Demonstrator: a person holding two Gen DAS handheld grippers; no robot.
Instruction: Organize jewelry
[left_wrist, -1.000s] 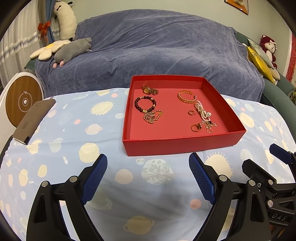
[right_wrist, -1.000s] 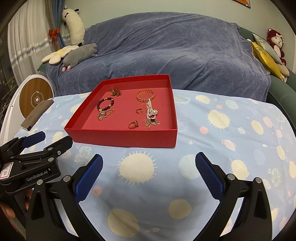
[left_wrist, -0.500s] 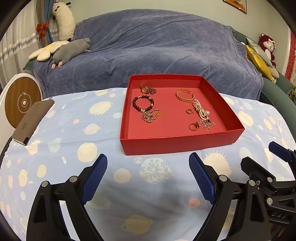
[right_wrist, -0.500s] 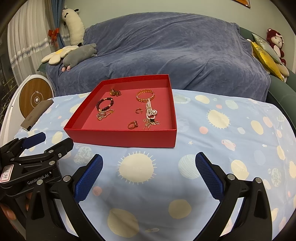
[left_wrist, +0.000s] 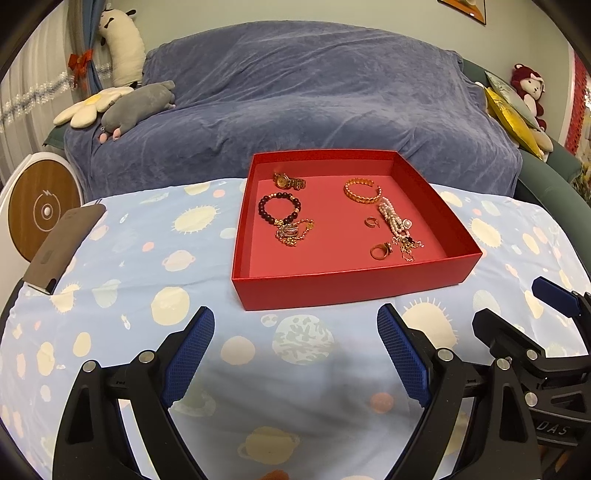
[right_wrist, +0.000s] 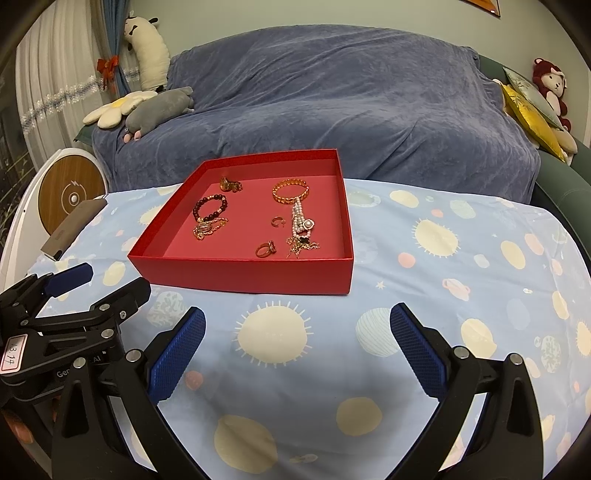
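Observation:
A shallow red tray (left_wrist: 332, 288) (right_wrist: 240, 275) sits on a table with a planet-print cloth. In it lie a gold watch (left_wrist: 289, 181), a dark bead bracelet (left_wrist: 279, 208), a gold chain (left_wrist: 293, 232), a gold bangle (left_wrist: 362, 191), a pearl strand (left_wrist: 395, 221), a small ear cuff (left_wrist: 370, 222) and a gold ring (left_wrist: 380, 252). My left gripper (left_wrist: 295, 354) is open and empty, short of the tray's front wall. My right gripper (right_wrist: 297, 354) is open and empty, in front of the tray's right front corner. Each gripper shows at the edge of the other's view.
A brown phone-like slab (left_wrist: 64, 247) lies at the table's left edge. A round wooden-faced device (left_wrist: 40, 210) stands left of it. A sofa with a blue-grey cover (left_wrist: 314, 99) and plush toys is behind the table.
Both grippers have drawn back slightly and tilted, so the tray sits a little farther and lower-left in view. Nothing was picked up.

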